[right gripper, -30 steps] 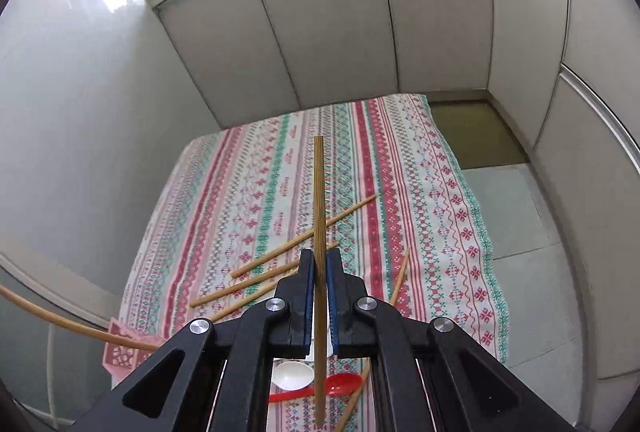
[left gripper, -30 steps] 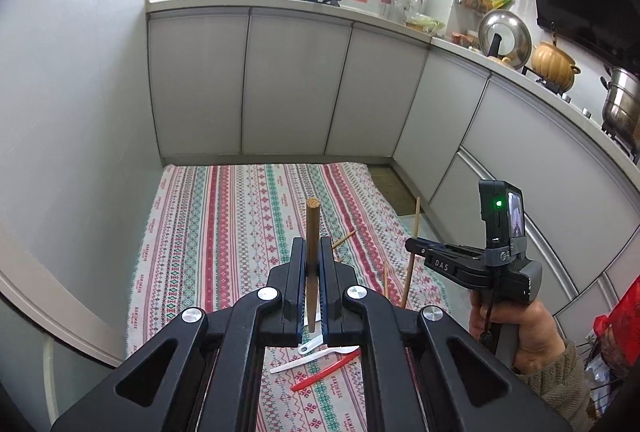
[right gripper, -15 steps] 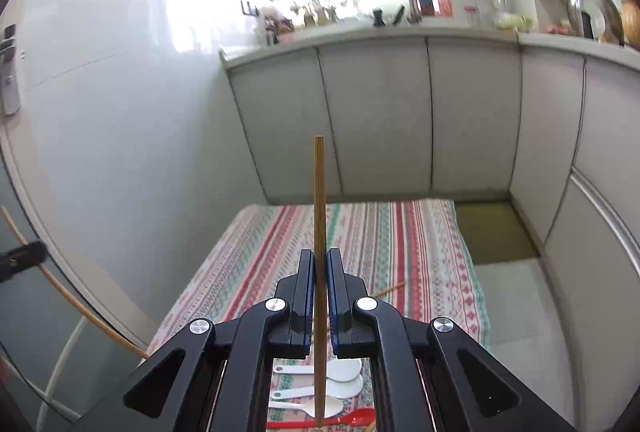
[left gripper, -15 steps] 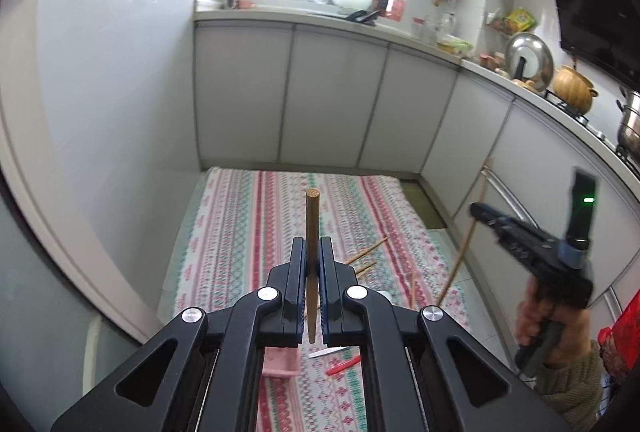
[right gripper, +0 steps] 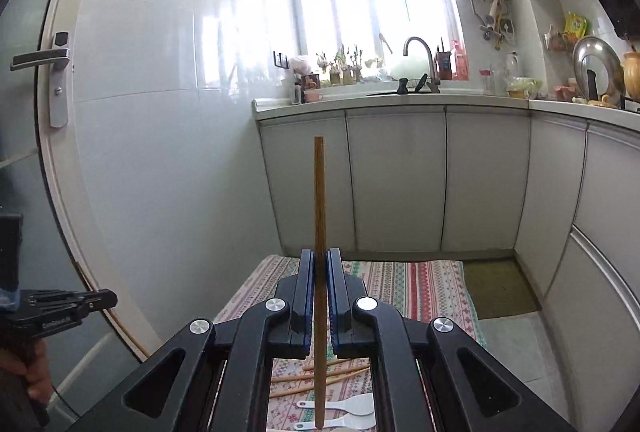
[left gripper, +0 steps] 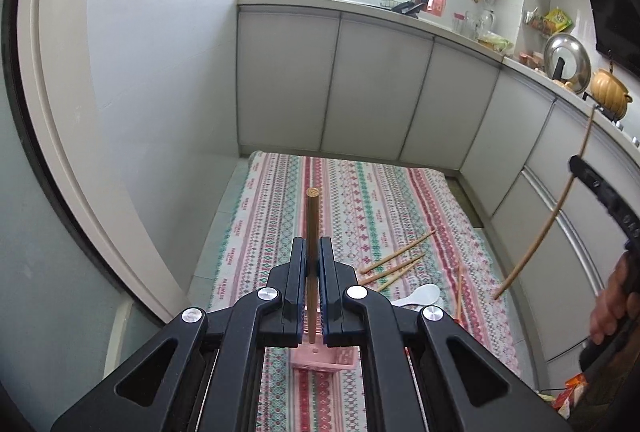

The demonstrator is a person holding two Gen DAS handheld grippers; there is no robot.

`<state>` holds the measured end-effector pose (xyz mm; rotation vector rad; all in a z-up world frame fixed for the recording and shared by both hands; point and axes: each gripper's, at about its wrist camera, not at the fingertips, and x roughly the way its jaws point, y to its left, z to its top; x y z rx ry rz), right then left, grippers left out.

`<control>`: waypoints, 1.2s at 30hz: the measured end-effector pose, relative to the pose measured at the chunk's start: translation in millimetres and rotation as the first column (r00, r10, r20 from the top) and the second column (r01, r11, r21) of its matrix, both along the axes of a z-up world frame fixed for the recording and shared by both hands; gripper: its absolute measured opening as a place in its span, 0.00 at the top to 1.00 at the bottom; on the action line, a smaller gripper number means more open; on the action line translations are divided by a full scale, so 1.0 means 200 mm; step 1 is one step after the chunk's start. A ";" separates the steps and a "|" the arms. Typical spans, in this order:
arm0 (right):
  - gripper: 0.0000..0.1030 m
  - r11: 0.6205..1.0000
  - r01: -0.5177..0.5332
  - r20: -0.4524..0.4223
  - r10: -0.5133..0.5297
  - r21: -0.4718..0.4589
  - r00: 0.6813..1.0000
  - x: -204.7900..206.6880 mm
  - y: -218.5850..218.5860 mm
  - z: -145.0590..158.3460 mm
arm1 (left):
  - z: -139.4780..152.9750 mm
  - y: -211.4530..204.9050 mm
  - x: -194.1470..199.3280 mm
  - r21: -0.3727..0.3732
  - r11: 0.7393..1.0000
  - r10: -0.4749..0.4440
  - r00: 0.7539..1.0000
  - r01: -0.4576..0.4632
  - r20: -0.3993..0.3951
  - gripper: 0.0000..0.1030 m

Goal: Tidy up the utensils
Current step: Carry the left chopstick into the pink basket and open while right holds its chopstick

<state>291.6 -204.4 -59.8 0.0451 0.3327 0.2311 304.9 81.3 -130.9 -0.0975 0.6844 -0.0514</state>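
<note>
Both grippers are clamped narrow, each on a single wooden chopstick. Left gripper [left gripper: 312, 268] pinches the dark chopstick [left gripper: 312, 232] partway along, so its blunt end pokes out past the fingertips and its lower end hangs down between the arms, right over the pink holder [left gripper: 320, 358] on the striped cloth [left gripper: 280, 200]. Right gripper [right gripper: 320, 272] pinches the long chopstick [right gripper: 319, 200] near its middle, with much of the stick standing up above the jaws, well above the cloth; in the left wrist view that same stick shows at the far right, held high in the hand [left gripper: 612, 300].

On the cloth, to the right of the holder, lie three loose chopsticks [left gripper: 394, 260], a fourth just beyond them, and a white spoon [left gripper: 420, 294]; the right wrist view shows a second white spoon [right gripper: 344, 422] next to it. So most of the sorting looks not yet done.

My guess is the left stick goes into the holder first. The risk there: the holder is mostly hidden behind the gripper's own arms, so the lower tip could catch the rim and tip the light holder over, or slide past onto the cloth. Letting go too high could make the stick bounce out. The right stick is held by a thin pinch with a long free end, so any knock against the other gripper could twist it loose.
</note>
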 end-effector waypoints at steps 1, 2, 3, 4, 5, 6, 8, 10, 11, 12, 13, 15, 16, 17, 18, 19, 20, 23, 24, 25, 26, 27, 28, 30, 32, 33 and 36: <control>0.94 1.000 -0.002 0.004 0.002 -0.003 1.000 -0.01 0.01 0.01 | -0.01 0.00 0.01 0.005 1.000 0.007 1.000 -0.007 -0.003 0.95; 0.94 1.000 -0.003 0.007 0.003 -0.004 1.000 -0.02 0.01 0.02 | -0.03 0.01 0.01 0.003 1.000 0.008 1.000 -0.008 -0.007 0.95; 0.94 1.000 -0.005 0.008 0.005 -0.005 1.000 -0.03 0.02 0.03 | -0.04 0.01 0.02 -0.003 1.000 0.005 1.000 -0.005 -0.012 0.95; 0.94 1.000 -0.008 0.009 0.008 -0.005 1.000 -0.04 0.03 0.04 | -0.06 0.00 0.03 -0.006 1.000 0.001 1.000 -0.001 -0.017 0.95; 0.94 1.000 -0.014 0.009 0.014 -0.004 1.000 -0.05 0.04 0.05 | -0.07 0.00 0.04 -0.005 1.000 -0.001 1.000 0.001 -0.018 0.95; 0.94 1.000 -0.025 0.007 0.025 0.002 1.000 -0.05 0.04 0.05 | -0.09 -0.01 0.05 -0.001 1.000 -0.003 1.000 0.003 -0.017 0.95; 0.94 0.999 -0.051 0.012 0.051 0.015 0.999 -0.07 0.07 0.05 | -0.12 -0.02 0.07 0.010 1.000 -0.004 1.000 0.004 -0.021 0.95; 0.94 0.996 -0.082 0.020 0.081 0.024 0.996 -0.09 0.12 0.05 | -0.17 -0.03 0.11 0.011 1.000 -0.002 0.999 0.002 -0.042 0.95; 0.94 0.995 -0.094 0.025 0.094 0.017 0.995 -0.09 0.15 0.05 | -0.19 -0.03 0.12 0.013 1.000 -0.002 0.999 0.002 -0.049 0.95; 0.94 0.995 -0.102 0.029 0.102 0.006 0.994 -0.09 0.19 0.03 | -0.21 -0.03 0.13 0.018 1.000 -0.002 0.998 0.003 -0.056 0.95; 0.94 0.994 -0.111 0.030 0.111 -0.002 0.993 -0.09 0.22 0.02 | -0.23 -0.04 0.14 0.022 1.000 -0.001 0.998 0.003 -0.063 0.95; 0.94 0.992 -0.126 0.031 0.126 -0.010 0.991 -0.07 0.27 0.00 | -0.25 -0.04 0.15 0.024 1.000 -0.003 0.997 0.005 -0.074 0.95; 0.94 0.991 -0.133 0.032 0.133 -0.009 0.991 -0.06 0.29 -0.02 | -0.25 -0.04 0.15 0.026 1.000 -0.003 0.997 0.005 -0.076 0.95; 0.94 0.990 -0.140 0.030 0.140 -0.003 0.990 -0.05 0.30 -0.03 | -0.26 -0.05 0.16 0.029 1.000 -0.004 0.997 0.006 -0.077 0.95; 0.94 0.989 -0.148 0.026 0.148 0.002 0.989 -0.04 0.32 -0.04 | -0.27 -0.05 0.17 0.032 0.999 -0.005 0.997 0.007 -0.080 0.95; 0.94 0.989 -0.151 0.023 0.151 0.001 0.988 -0.03 0.34 -0.06 | -0.28 -0.06 0.17 0.033 0.999 -0.006 0.996 0.009 -0.085 0.95; 0.94 0.988 -0.153 0.018 0.153 -0.002 0.988 -0.02 0.35 -0.08 | -0.30 -0.06 0.19 0.033 0.999 -0.007 0.996 0.010 -0.093 0.95; 0.94 0.987 -0.162 -0.001 0.162 -0.006 0.987 0.01 0.39 -0.13 | -0.36 -0.06 0.23 0.027 1.000 -0.010 0.993 0.014 -0.122 0.95; 0.94 0.986 -0.165 -0.006 0.165 -0.007 0.986 0.02 0.40 -0.14 | -0.38 -0.06 0.25 0.029 1.000 -0.007 0.991 0.011 -0.134 0.95; 0.94 0.986 -0.167 -0.010 0.167 -0.009 0.986 0.03 0.41 -0.15 | -0.39 -0.06 0.26 0.028 1.000 -0.007 0.990 0.011 -0.140 0.95; 0.94 0.986 -0.169 -0.014 0.169 -0.011 0.986 0.04 0.42 -0.17 | -0.40 -0.06 0.26 0.027 1.000 -0.009 0.990 0.013 -0.141 0.95; 0.94 0.985 -0.173 -0.017 0.172 -0.011 0.985 0.05 0.42 -0.18 | -0.40 -0.06 0.26 0.025 1.000 -0.010 0.990 0.014 -0.138 0.95; 0.94 0.984 -0.177 -0.017 0.177 -0.010 0.984 0.05 0.43 -0.20 | -0.39 -0.06 0.27 0.024 1.000 -0.007 0.991 0.011 -0.134 0.95; 0.94 0.983 -0.184 -0.023 0.184 0.004 0.983 0.07 0.43 -0.22 | -0.39 -0.05 0.27 0.018 1.000 -0.006 0.992 0.009 -0.128 0.93; 0.94 0.982 -0.188 -0.036 0.188 0.015 0.981 0.09 0.44 -0.25 | -0.39 -0.04 0.28 0.005 1.000 -0.008 0.991 0.008 -0.136 0.93; 0.94 0.982 -0.188 -0.040 0.189 0.018 0.981 0.10 0.45 -0.26 | -0.38 -0.03 0.29 -0.005 1.000 -0.006 0.990 0.005 -0.143 0.93; 0.94 0.980 -0.194 -0.046 0.196 0.037 0.980 0.13 0.47 -0.29 | -0.36 0.01 0.30 -0.049 0.999 0.002 0.988 -0.009 -0.155 0.90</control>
